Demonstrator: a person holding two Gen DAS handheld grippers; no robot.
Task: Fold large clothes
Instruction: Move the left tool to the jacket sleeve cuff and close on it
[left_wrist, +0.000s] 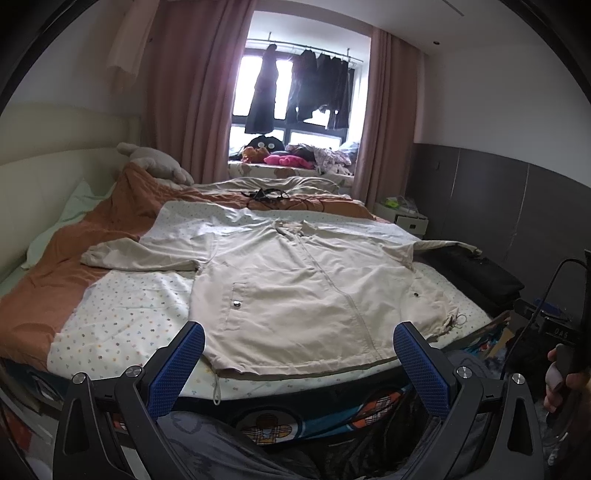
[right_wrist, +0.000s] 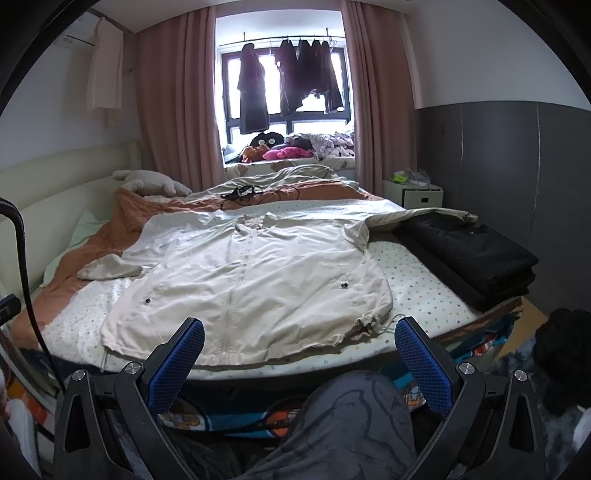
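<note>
Bedroom, daylight through window (right_wrist: 284, 88) at far wall; dark garments (right_wrist: 253, 92) hung on rail across it, pink curtains (right_wrist: 173, 92) either side. Bed (right_wrist: 424, 291) covered with dotted sheet (left_wrist: 129, 306); orange quilt (left_wrist: 66, 258) bunched along headboard side. Beige jacket (left_wrist: 291, 280) laid flat, front up and zipped, on dotted sheet near foot edge of bed; collar toward window, hem along foot edge with drawstring (left_wrist: 216, 387) hanging over it. One sleeve (left_wrist: 140, 254) spread toward orange quilt, other sleeve (right_wrist: 417, 214) extended toward far side, its end resting against stack of folded black clothes (right_wrist: 476, 254) at that edge. Snap buttons visible on both front pockets. Plush toy (right_wrist: 147, 181) near headboard corner; tangle of black cables (right_wrist: 240, 192) beyond collar. White nightstand (right_wrist: 413, 194) past bed.

Left gripper (left_wrist: 299, 369) held short of foot edge, jaws wide, nothing between blue pads (left_wrist: 177, 369); no contact with jacket. Right gripper (right_wrist: 299, 369) likewise short of foot edge, jaws wide, empty. Hand (left_wrist: 561, 380) on handle seen at right margin of left wrist view. Grey-trousered leg (right_wrist: 351, 424) below right gripper.
</note>
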